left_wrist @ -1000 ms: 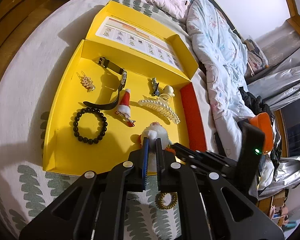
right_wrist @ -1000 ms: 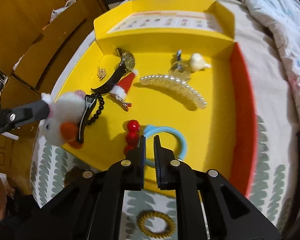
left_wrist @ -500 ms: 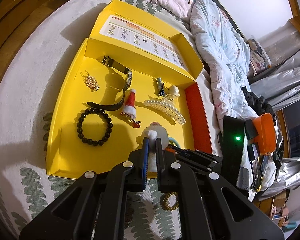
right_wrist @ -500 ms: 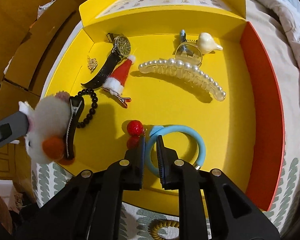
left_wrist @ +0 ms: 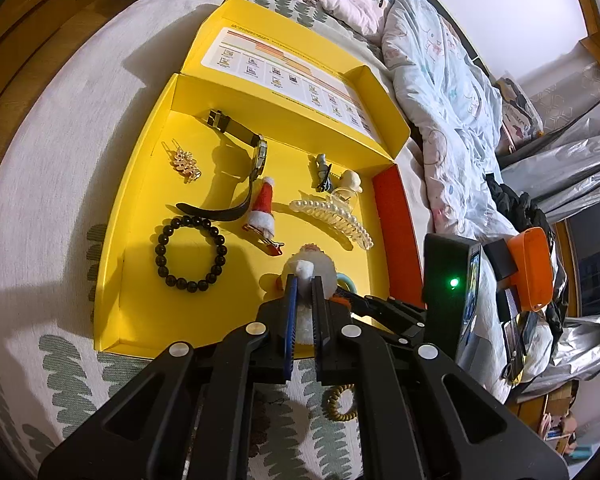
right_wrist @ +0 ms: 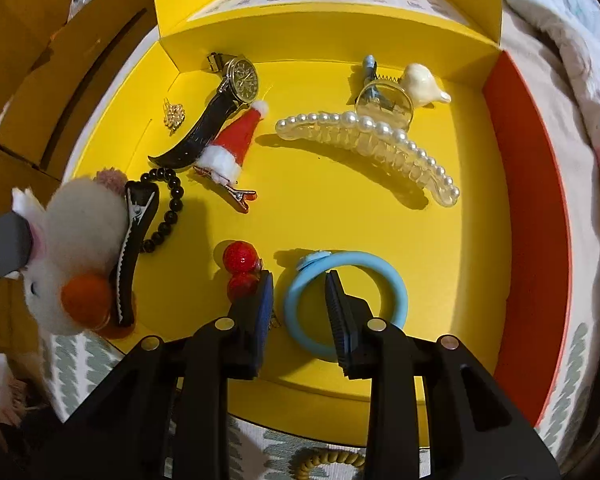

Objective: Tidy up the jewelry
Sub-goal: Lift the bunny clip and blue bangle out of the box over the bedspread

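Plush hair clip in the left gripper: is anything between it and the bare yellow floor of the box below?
Nothing visible. The plush hair clip, clamped in the left gripper, hangs over the yellow box's near-left edge; black bead bracelet and red bauble lie beside that spot.

I count one yellow box (right_wrist: 380,216). Hair clips: four, namely the pearl claw (right_wrist: 372,148) at centre right, the Santa-hat clip (right_wrist: 236,140) left of centre, the fluffy clip (right_wrist: 80,256) at the left edge, and a clear claw (right_wrist: 384,104) at upper right. One watch (right_wrist: 236,92) at upper left. One black bead bracelet (left_wrist: 191,252). One gold brooch (right_wrist: 174,114). One blue ring (right_wrist: 346,304) at lower centre, with two red balls (right_wrist: 241,257) just left of it. One coil tie (left_wrist: 342,398) at the lower edge.
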{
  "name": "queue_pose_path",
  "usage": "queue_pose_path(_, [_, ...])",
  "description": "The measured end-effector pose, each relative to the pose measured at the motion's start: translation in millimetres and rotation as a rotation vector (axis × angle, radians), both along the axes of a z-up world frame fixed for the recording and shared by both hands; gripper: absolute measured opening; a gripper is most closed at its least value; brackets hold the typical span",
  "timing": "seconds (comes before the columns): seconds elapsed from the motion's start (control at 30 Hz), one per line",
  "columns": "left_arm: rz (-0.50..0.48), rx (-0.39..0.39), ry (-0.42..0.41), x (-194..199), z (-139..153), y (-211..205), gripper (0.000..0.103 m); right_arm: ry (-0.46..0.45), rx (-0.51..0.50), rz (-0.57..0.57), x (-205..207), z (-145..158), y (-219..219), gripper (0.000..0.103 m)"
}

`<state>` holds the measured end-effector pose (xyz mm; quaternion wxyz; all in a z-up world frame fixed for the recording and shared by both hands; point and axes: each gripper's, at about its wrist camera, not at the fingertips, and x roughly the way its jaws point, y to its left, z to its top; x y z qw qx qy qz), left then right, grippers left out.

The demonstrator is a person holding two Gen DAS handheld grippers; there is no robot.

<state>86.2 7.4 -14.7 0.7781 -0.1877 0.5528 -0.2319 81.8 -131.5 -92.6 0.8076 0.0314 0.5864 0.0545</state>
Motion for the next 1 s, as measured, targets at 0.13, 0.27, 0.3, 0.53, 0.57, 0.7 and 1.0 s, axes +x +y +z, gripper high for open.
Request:
queue_pose_path(0.13, [0.006, -0.003, 0.000, 0, 0, 1, 0.006, -0.009, -0.095, 0.004, -1, -2, 12, 0.028])
queue_pose_path(0.27, [0.012, 0.001, -0.004, 0, 0, 1, 0.006, -0.041, -0.219, 0.031, -3, -6, 35, 0.029])
queue_pose_path(0.3, [0.015, 0.004, -0.004, 1, 1, 2, 0.006, -0.048, -0.228, 0.033, -3, -6, 37, 0.029])
queue_pose_path(0.53, [0.040, 0.005, -0.005, 3, 2, 11, 0.006, -0.077, -0.192, 0.032, -2, -4, 36, 0.014])
queue_pose_path(0.57, [0.042, 0.004, -0.005, 3, 2, 11, 0.006, -0.080, -0.194, 0.031, -2, -4, 36, 0.012])
queue_pose_path(0.7, [0.040, -0.001, -0.005, 2, 3, 12, 0.006, -0.079, -0.155, 0.006, -1, 0, 31, 0.009])
queue_pose_path(1.0, [0.050, -0.016, -0.013, 3, 6, 17, 0.006, -0.106, 0.036, -0.046, 0, 24, -7, 0.009])
